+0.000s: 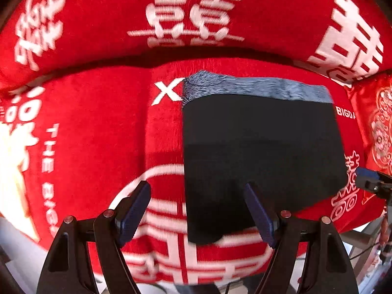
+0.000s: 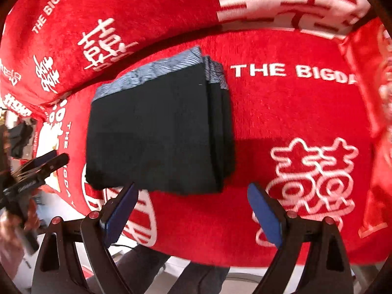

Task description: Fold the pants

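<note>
1. On the far left of the right wrist view, the left gripper (image 2: 52,159) shows from the side, beside the left edge of the pants, not touching them. From this side I cannot tell how its fingers stand.
2. In the left wrist view the left gripper (image 1: 197,208) has its two blue fingers spread wide apart and holds nothing. The near left corner of the pants lies between them, lower down, and I cannot tell if anything touches.
3. The pants (image 1: 262,152) are dark, folded into a compact rectangle of several layers, with a grey-blue waistband (image 1: 257,88) along the far edge. They lie flat on the red blanket (image 1: 98,127), which carries white characters and the words "THE BIGDA".
4. In the right wrist view the stacked layers of the pants (image 2: 156,132) show at their right edge.
5. The right gripper (image 2: 193,210) is also spread wide and empty, near the front edge of the pants. Its left finger (image 2: 120,213) is just beside that edge; the right one is over bare blanket.
6. On the far right of the left wrist view, the tip of the right gripper (image 1: 372,181) appears, near the right edge of the pants.
</note>
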Demonstrator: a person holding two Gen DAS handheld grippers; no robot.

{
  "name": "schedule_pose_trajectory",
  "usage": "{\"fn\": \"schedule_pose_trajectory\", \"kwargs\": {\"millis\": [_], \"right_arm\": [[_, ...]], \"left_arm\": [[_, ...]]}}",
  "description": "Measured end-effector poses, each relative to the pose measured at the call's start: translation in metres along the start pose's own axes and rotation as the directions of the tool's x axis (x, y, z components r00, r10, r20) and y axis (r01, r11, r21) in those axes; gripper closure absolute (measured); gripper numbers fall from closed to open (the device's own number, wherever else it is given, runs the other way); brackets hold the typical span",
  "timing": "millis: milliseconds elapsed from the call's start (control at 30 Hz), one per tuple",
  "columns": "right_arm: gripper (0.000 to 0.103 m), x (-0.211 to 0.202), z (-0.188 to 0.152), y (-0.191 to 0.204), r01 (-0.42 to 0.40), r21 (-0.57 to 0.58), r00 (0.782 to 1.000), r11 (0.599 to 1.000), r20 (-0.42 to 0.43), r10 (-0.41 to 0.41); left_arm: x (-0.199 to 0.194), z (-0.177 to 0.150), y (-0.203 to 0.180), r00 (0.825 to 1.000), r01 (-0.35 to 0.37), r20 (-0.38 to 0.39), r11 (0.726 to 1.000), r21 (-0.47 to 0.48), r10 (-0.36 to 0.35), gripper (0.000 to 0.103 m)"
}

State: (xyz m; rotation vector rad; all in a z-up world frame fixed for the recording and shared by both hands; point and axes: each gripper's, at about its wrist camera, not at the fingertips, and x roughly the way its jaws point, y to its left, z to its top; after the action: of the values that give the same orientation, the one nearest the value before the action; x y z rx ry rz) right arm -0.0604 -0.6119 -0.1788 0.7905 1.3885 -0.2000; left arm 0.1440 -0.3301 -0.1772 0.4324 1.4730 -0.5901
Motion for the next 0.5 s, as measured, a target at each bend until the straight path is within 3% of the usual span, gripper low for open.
{"fn": "schedule_pose_trajectory", "kwargs": {"millis": [67, 200, 267, 333, 367, 433, 500], "right_arm": [[0.01, 0.014, 0.009, -0.014, -0.037, -0.004, 0.999, 0.999, -0.004, 0.037], [0.01, 0.047, 0.029, -0.047, -0.102, 0.01, 0.995, 0.995, -0.019, 0.103], [0.01, 0.057, 0.035, -0.059, -0.209, 0.043, 0.978, 0.977, -0.02, 0.21], [0.01, 0.066, 0.04, -0.063, -0.309, 0.048, 0.951, 0.95, -0.016, 0.31], [0.01, 0.071, 0.042, -0.061, -0.363, 0.041, 0.931, 0.931, -0.016, 0.364], [0.01, 0.078, 0.045, -0.058, -0.423, 0.05, 0.905, 0.905, -0.024, 0.425], [0.01, 0.086, 0.05, -0.055, -0.43, 0.081, 0.901, 0.899, -0.013, 0.433]], "left_arm": [[0.021, 0.011, 0.014, 0.996, 0.088, 0.013, 0.996, -0.029, -0.088, 0.024], [0.042, 0.022, 0.021, 0.98, 0.199, 0.018, 0.98, -0.021, -0.198, 0.024], [0.055, 0.024, 0.02, 0.962, 0.274, 0.013, 0.962, 0.0, -0.274, 0.024], [0.065, 0.024, 0.02, 0.949, 0.315, 0.007, 0.949, 0.007, -0.315, 0.024], [0.072, 0.025, 0.021, 0.933, 0.359, 0.003, 0.933, -0.007, -0.359, 0.024], [0.08, 0.026, 0.024, 0.911, 0.411, -0.014, 0.91, -0.043, -0.412, 0.024], [0.089, 0.027, 0.025, 0.892, 0.448, -0.027, 0.891, -0.075, -0.451, 0.023]]}}
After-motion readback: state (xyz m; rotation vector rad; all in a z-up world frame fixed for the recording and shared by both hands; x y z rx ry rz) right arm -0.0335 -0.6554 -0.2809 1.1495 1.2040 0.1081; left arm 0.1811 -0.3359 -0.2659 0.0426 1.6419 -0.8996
